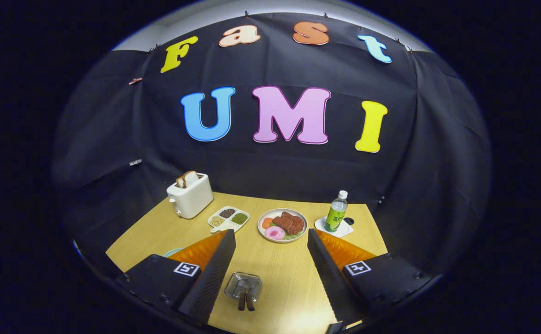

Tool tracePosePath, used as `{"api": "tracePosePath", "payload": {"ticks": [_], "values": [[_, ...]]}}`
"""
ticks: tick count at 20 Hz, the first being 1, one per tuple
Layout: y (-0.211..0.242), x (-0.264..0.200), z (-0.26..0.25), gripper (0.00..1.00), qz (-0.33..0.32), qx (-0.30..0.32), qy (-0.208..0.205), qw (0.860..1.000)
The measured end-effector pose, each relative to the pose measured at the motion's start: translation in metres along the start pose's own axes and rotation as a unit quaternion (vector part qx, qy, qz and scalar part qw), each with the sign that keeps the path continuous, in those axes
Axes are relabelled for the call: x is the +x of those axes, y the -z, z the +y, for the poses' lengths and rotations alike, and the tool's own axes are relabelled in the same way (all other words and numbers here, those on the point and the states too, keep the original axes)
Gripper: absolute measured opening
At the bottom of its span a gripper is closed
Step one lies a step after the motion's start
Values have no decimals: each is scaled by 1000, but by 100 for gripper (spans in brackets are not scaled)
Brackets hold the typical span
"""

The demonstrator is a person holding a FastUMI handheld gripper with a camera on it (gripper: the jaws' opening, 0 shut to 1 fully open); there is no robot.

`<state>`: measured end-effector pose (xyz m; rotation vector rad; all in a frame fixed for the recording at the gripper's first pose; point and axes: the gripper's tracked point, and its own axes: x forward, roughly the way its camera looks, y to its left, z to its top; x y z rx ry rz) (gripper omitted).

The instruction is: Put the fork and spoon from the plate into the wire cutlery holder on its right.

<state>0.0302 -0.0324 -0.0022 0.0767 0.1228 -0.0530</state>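
My tool (270,273): fingers spread wide, holding nothing, above the tabletop (279,260). Wire cutlery holder (243,285): lower centre of the frame, between the fingers, two brown handles (246,301) sticking out. Beyond: toaster (189,195), food plate (282,225), green bottle (336,211).

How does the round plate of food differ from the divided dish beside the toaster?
The round plate is circular, holding meat and vegetables together; the divided dish is squarish, keeping grains in separate compartments. The plate lies beyond the open gripper, the dish nearer the toaster. Both are white, resting on the table.
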Motion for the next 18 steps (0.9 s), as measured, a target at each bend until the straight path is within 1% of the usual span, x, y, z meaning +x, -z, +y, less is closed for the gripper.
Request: {"api": "tracePosePath", "payload": {"ticks": [3,4,7,9,14,18], "values": [[2,-2,6,98,-10,17,-22,1000],[1,-3,2,97,-15,18,-23,999],[1,-4,-1,97,-28,-3,-19,999],[7,-6,0,97,-24,-19,-18,999],[3,-9,-8,97,-27,-46,9,999],[1,-11,-4,98,-34,-53,4,998]]}}
